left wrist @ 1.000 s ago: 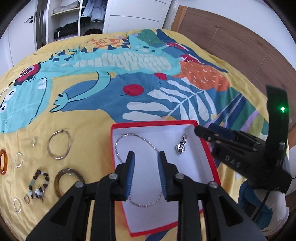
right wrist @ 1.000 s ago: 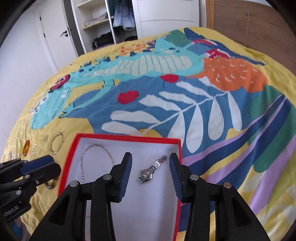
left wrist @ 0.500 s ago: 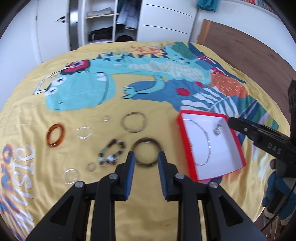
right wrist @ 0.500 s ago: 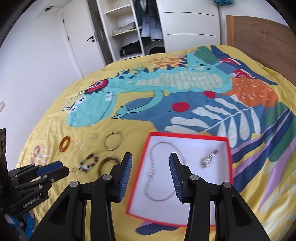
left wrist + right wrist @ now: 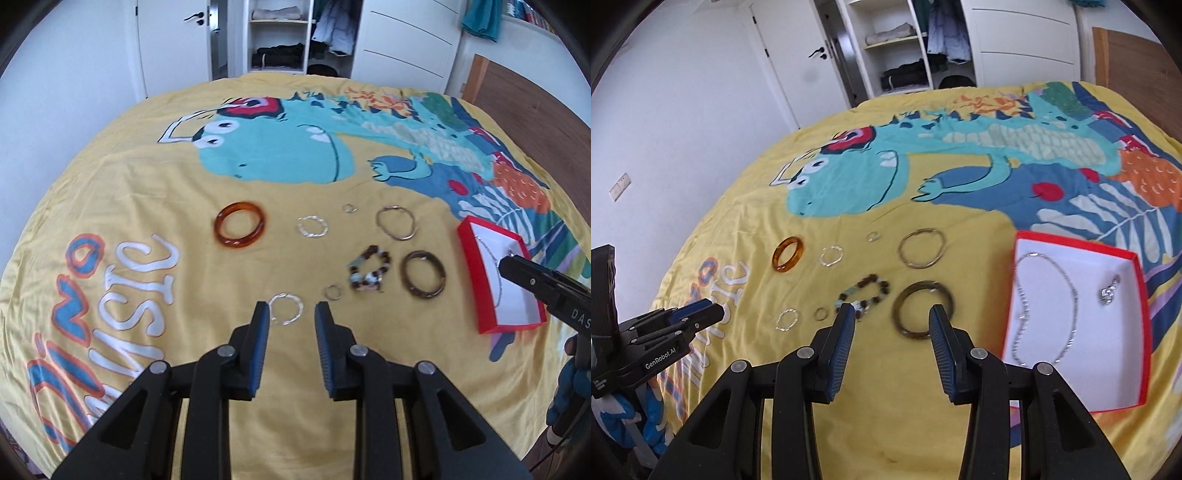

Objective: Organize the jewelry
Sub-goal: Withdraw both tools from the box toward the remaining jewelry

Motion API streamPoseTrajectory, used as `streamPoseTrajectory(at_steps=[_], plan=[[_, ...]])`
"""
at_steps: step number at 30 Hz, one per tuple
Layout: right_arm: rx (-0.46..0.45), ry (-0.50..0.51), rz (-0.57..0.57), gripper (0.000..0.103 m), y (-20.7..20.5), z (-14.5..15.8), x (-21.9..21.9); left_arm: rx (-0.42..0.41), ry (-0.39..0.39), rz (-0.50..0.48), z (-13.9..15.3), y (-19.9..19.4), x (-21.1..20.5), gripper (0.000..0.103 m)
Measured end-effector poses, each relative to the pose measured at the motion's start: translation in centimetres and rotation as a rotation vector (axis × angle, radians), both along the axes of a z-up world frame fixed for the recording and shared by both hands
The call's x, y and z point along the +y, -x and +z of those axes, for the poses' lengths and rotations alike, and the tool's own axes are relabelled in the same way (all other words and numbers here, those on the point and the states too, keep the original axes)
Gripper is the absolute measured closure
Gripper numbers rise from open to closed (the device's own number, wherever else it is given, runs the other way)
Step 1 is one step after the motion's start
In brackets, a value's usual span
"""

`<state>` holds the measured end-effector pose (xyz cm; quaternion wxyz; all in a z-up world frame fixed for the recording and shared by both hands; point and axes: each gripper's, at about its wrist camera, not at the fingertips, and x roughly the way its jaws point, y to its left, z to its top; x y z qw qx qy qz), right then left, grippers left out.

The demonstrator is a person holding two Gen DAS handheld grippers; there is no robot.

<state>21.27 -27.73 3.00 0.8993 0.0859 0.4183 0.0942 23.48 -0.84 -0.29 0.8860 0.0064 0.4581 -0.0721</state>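
Now both claws are partly open and hold nothing. Left claw (image 5: 291, 314), low in the frame, should drop straight over the thin silver ring (image 5: 285, 308), then pinch gently.

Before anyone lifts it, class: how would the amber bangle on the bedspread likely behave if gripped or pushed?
The amber bangle looks like one thick, glossy ring, so it is probably rigid and would keep its shape. Its smooth surface may slip between gripper pads. Lying flat on the soft bedspread, it would likely slide when pushed; set on edge, it might roll.
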Motion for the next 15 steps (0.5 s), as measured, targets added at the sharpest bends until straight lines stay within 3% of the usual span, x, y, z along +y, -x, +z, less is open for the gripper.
streamPoseTrajectory(at_steps=[6,13,15], plan=[[0.026,0.003,0.038,0.062,-0.8,-1.5,2.9,0.027,0.005,0.006,-1.4,-0.1,1.5,0.079],[0.080,0.041,0.056,0.062,-2.2,-4.0,3.4,0.054,0.031,-0.041,-3.4,-1.1,-0.2,0.079],[0.096,0.052,0.065,0.063,-2.8,-4.8,3.4,0.056,0.039,-0.059,-4.0,-1.7,-1.0,0.074]])
